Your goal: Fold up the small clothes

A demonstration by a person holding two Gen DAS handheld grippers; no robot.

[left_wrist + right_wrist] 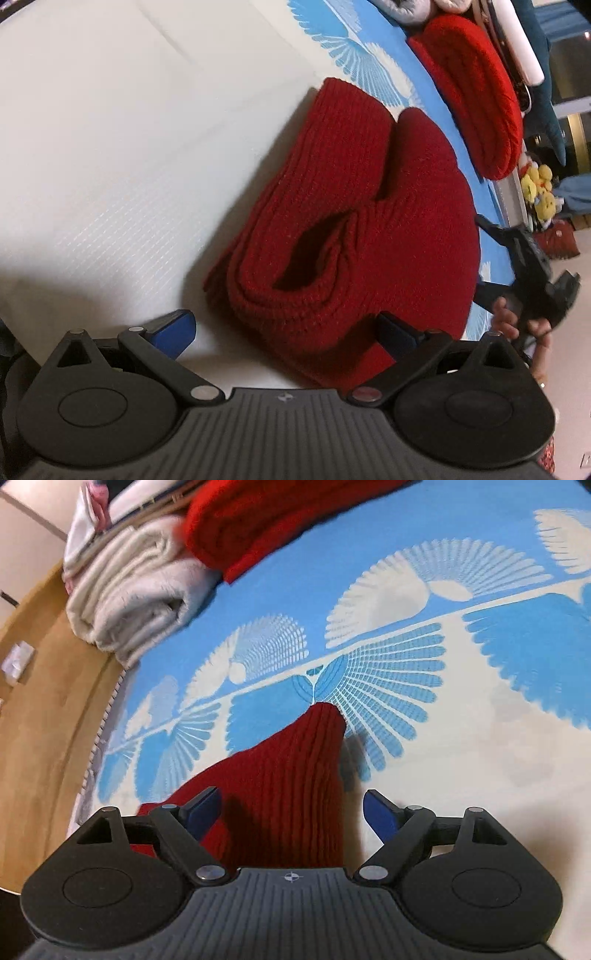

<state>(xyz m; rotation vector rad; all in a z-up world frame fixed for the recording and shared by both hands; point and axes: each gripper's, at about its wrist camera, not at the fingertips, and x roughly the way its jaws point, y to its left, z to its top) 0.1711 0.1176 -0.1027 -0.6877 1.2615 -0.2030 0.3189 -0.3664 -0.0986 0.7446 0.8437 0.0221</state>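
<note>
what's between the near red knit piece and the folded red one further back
Only bare blue-and-white patterned sheet separates the near red knit piece from the folded red one, seen in the left wrist view.

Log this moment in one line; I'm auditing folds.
red knit garment: folded on bed | left gripper: open | right gripper: open, above it

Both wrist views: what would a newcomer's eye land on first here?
The dark red knitted garment dominates, lying folded over itself on the white part of the bedspread, between the fingers of the open left gripper; its ribbed end also reaches forward between the open right gripper fingers. Next comes the bedspread's blue, fan-patterned part, with a brighter red folded knit and a rolled white towel at its far edge.
</note>
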